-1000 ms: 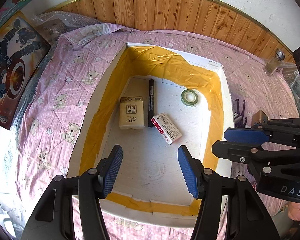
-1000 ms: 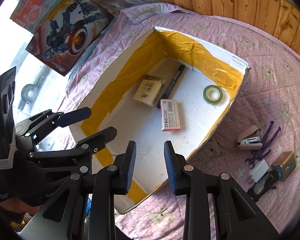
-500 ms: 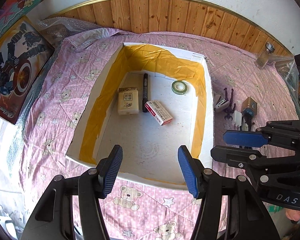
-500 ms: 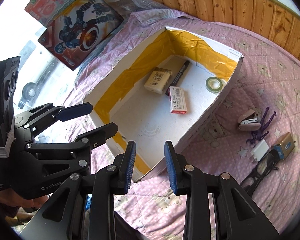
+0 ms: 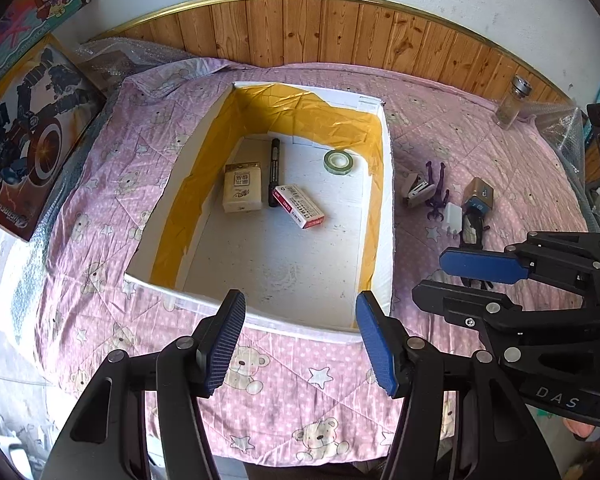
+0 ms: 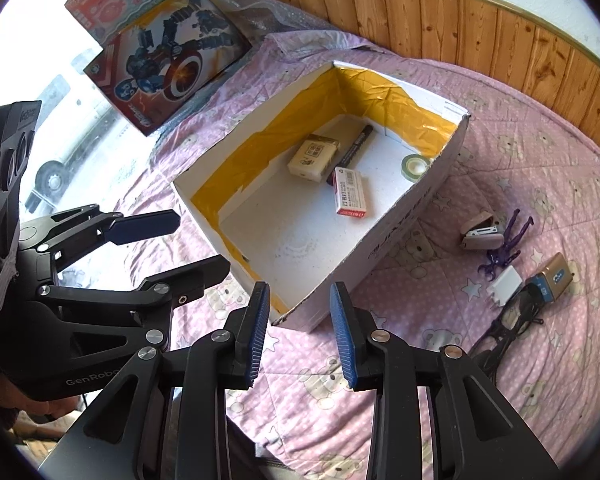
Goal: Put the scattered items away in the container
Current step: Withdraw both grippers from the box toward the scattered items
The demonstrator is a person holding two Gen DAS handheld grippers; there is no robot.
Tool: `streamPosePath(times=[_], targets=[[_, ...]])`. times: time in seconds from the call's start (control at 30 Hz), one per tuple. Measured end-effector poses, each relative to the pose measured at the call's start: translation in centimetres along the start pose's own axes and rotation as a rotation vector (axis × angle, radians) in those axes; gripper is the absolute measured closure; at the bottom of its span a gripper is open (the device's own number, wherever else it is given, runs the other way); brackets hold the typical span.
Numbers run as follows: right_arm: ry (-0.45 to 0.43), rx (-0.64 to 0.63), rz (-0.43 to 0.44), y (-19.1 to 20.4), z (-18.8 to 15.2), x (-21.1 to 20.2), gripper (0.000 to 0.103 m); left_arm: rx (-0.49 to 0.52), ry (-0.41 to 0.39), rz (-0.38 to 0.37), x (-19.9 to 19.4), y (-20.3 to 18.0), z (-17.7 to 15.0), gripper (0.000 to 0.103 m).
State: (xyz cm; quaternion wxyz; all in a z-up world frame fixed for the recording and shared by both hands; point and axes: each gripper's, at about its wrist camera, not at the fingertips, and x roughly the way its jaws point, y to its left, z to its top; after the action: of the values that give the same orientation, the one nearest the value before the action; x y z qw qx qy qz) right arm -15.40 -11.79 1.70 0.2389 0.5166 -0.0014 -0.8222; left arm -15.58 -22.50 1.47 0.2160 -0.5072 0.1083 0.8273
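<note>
My left gripper [image 5: 300, 340] hangs spread and empty at the box's [image 5: 385, 216] six o'clock rim; my right gripper [image 6: 300, 332], half spread, holds nothing.

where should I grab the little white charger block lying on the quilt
Probably grip the white charger block across its two long flat sides, coming straight down with the right gripper. It lies flat on the quilt, with black glasses close beside it, so a sideways approach looks crowded.

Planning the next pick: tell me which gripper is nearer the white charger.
Right. The right gripper hovers beside the box's near corner, toward the white charger; the left gripper sits farther away, centred before the box.
</note>
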Motion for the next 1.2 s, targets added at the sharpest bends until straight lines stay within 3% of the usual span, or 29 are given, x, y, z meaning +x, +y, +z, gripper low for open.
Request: streamPosePath(times=[0.43, 1.2], targets=[[-0.047, -0.005, -0.01, 0.8, -3.3, -1.8, 0.069, 0.011, -0.031, -0.007, -2.0, -1.3, -2.1, 0.044], [-0.162, 0.15, 0.059, -2.8, -9.5, -5.0, 0.069, 0.024, -0.098, -0.068, -3.5, -4.0, -5.6, 0.044]])
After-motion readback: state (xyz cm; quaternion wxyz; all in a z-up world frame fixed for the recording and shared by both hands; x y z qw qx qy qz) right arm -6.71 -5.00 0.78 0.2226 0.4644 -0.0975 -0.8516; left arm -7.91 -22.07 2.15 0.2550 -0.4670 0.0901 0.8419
